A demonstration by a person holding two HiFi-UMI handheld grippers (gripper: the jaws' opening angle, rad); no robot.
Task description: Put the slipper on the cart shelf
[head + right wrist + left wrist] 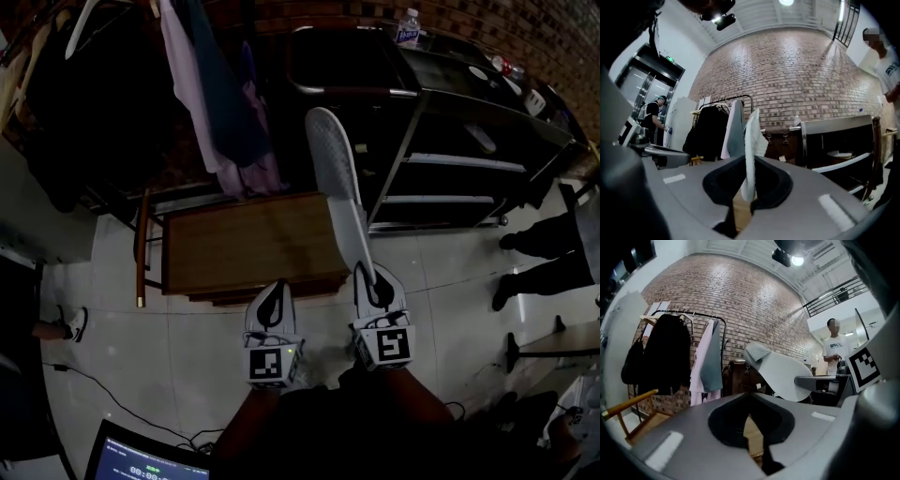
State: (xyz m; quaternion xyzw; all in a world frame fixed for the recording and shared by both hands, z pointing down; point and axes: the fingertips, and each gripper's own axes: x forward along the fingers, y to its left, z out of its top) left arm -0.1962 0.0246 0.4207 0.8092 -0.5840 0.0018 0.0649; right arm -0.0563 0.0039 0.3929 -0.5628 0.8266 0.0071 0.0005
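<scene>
A white slipper (339, 183) stands on edge in the air, its heel end pinched by my right gripper (367, 281), which is shut on it. The sole points forward toward the black metal cart (459, 122) with its shelves at the upper right. In the right gripper view the slipper (751, 150) rises thin and upright from between the jaws, with the cart (834, 140) to the right of it. My left gripper (272, 292) hangs beside the right one, shut with nothing in it. In the left gripper view the slipper (780, 376) shows ahead and to the right.
A low wooden table (244, 244) sits just ahead below the grippers. Behind it a clothes rack (216, 94) holds hanging garments. A water bottle (408, 28) stands on the cart top. A person's legs (544, 239) are at the right. A laptop screen (141, 459) is at the lower left.
</scene>
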